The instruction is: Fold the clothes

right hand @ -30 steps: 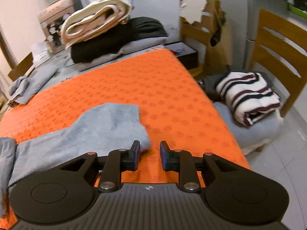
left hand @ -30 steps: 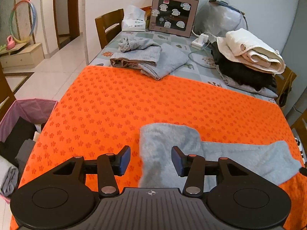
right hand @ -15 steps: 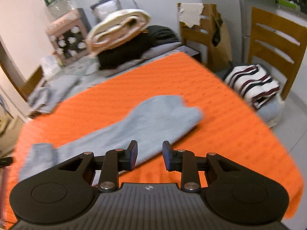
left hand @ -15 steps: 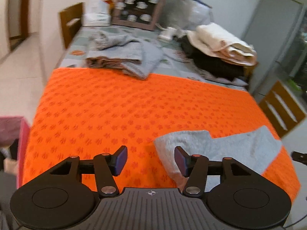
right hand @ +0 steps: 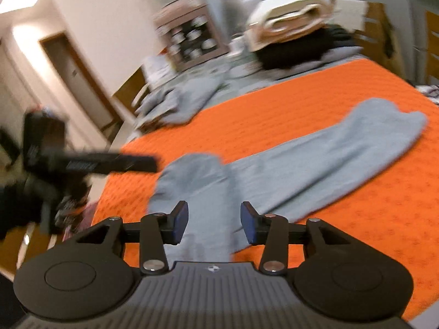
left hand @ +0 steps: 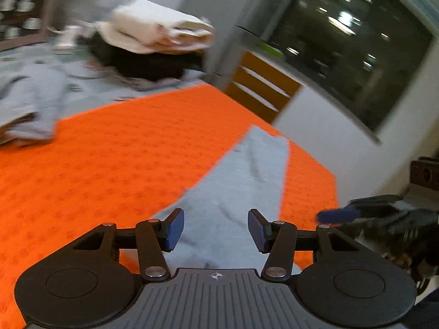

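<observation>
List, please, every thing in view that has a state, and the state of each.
left gripper: open, holds nothing
right gripper: open, holds nothing
grey garment: flat on the orange cloth, one end folded over
cream garment: folded, on top of the dark clothes

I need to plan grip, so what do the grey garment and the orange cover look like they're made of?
Grey garment: soft matte knit, probably fleecy cotton; it lies limp with shallow creases. Orange cover: woven or embossed textile, matte, with a repeating raised pattern; fibre unclear.
</observation>
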A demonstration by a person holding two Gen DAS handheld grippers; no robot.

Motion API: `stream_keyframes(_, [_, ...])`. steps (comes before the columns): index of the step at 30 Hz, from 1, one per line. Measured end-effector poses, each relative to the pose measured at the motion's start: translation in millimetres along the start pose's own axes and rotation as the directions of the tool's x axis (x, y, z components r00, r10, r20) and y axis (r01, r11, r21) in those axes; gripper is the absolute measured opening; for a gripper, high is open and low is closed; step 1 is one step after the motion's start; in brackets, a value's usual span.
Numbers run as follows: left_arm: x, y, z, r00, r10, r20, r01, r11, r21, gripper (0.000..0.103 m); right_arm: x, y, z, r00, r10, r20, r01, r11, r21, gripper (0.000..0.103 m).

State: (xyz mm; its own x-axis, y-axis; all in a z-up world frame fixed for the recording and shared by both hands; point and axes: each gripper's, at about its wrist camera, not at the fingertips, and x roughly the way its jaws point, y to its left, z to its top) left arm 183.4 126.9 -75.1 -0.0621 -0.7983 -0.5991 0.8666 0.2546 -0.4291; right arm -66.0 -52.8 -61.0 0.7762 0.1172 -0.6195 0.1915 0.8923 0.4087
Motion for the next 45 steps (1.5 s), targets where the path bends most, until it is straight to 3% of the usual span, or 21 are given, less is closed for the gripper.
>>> stream_keyframes(7, [34, 17, 1, 0.996, -0.031, -0.081, 0.031, 0.999, 0.005, 0.047, 43, 54, -6, 1.0, -0.002, -0.023, -0.001, 0.991, -0.137, 0.046])
stream_keyframes(13, [42, 31, -2, 0.995, -0.014, -0.094, 0.014, 1.0, -0.001, 0.045, 80, 73, -26, 0.99, -0.118, -0.075, 0.099, 0.97, -0.221, 0.046])
stream_keyframes(17, [45, 41, -2, 0.997, 0.022, -0.072, -0.024, 0.999, -0.034, 0.045, 90, 82, -39, 0.985, -0.159, -0.065, 0.132, 0.943, -0.304, 0.046])
stream_keyframes(22, [18, 49, -1, 0.998, 0.06, 0.012, -0.058, 0.992, -0.108, 0.052, 77, 86, -33, 0.988, -0.151, -0.031, 0.135, 0.944, -0.302, 0.048])
stream_keyframes(24, [2, 54, -5, 0.996, 0.08, 0.037, -0.074, 0.986, -0.146, 0.053, 72, 91, -31, 0.99, -0.14, -0.016, 0.129, 0.945, -0.3, 0.053])
stream_keyframes(26, [-14, 57, -14, 0.993, 0.11, 0.053, -0.1, 0.98, -0.173, 0.055, 73, 98, -31, 0.991, -0.136, -0.01, 0.126, 0.941, -0.314, 0.067])
stream_keyframes(28, [-28, 59, -24, 0.988, 0.14, 0.061, -0.125, 0.971, -0.205, 0.057, 80, 105, -33, 0.99, -0.137, -0.016, 0.123, 0.932, -0.342, 0.07])
stream_keyframes(37, [-65, 60, -66, 0.972, 0.227, 0.057, -0.196, 0.925, -0.326, 0.059, 117, 118, -42, 0.979, -0.196, -0.059, 0.153, 0.893, -0.422, 0.071])
stream_keyframes(39, [-67, 56, -71, 0.971, 0.233, 0.052, -0.204, 0.921, -0.331, 0.059, 121, 116, -43, 0.977, -0.205, -0.059, 0.159, 0.884, -0.44, 0.069])
stream_keyframes(42, [-67, 48, -76, 0.97, 0.238, 0.055, -0.208, 0.923, -0.323, 0.059, 122, 108, -42, 0.978, -0.206, -0.043, 0.164, 0.876, -0.454, 0.053])
stream_keyframes(45, [-66, 38, -77, 0.968, 0.24, 0.068, -0.208, 0.928, -0.308, 0.059, 114, 95, -33, 0.985, -0.167, -0.044, 0.135, 0.902, -0.41, 0.037])
